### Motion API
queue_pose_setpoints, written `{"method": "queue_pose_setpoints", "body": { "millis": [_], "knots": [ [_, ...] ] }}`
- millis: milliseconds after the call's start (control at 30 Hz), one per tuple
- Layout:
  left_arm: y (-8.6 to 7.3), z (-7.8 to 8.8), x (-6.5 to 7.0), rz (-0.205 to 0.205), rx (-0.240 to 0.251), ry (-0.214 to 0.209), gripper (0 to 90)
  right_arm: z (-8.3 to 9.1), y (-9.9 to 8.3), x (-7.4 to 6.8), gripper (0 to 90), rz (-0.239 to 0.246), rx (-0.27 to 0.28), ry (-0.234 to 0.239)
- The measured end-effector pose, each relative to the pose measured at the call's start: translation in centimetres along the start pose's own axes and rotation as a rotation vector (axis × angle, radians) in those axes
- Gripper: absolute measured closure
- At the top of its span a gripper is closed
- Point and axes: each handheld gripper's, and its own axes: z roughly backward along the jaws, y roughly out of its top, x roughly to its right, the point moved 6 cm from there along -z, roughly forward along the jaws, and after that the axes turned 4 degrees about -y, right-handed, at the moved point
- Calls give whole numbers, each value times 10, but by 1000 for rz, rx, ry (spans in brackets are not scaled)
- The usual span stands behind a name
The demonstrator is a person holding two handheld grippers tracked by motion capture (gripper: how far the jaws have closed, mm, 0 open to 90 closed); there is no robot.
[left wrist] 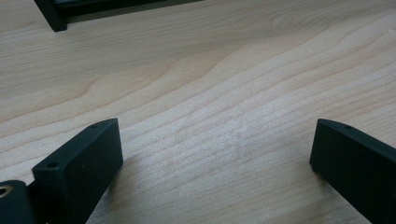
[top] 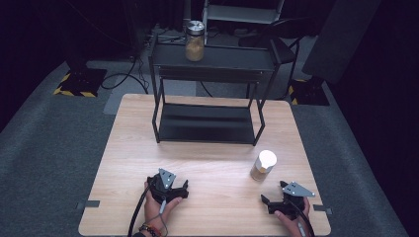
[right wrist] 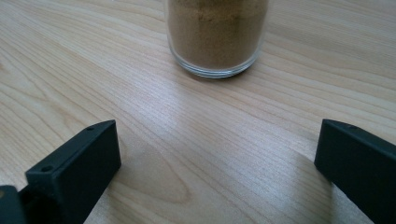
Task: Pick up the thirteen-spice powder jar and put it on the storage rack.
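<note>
A glass jar of brown powder with a white lid (top: 263, 165) stands upright on the wooden table (top: 212, 163), right of centre. Its lower part (right wrist: 217, 37) rises just ahead of my right gripper (right wrist: 217, 156), whose jaws stand wide apart and empty. In the high view the right gripper (top: 271, 201) rests on the table near the front right edge, a short way below the jar. My left gripper (top: 179, 188) lies near the front left of centre, open (left wrist: 217, 154) over bare wood. A second jar with a metal lid (top: 194, 41) stands on top of the black shelf rack (top: 210, 64).
The black two-tier rack occupies the table's far half, its lower shelf (top: 206, 123) bare; one of its feet (left wrist: 51, 16) shows in the left gripper view. Grey floor surrounds the table, with cables and a chair (top: 276, 47) behind it.
</note>
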Motion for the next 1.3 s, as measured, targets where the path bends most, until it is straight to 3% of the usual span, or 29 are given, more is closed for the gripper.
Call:
{"method": "queue_pose_setpoints", "body": {
  "millis": [600,767,900,1033,1100,1300],
  "knots": [
    [0,-1,0,1,0,4,20,0,0,-2,0,0,4,-15],
    [1,-1,1,2,0,5,20,-1,4,-10,0,19,2,-74],
    [1,-1,1,2,0,5,20,0,6,-10,3,-5,6,-94],
    [1,-1,1,2,0,5,20,0,8,-10,4,-9,14,-86],
    [1,-1,1,2,0,5,20,-1,10,-9,4,-44,44,-62],
    [1,-1,1,2,1,5,20,-5,21,-10,4,-46,94,-35]
  ]
}}
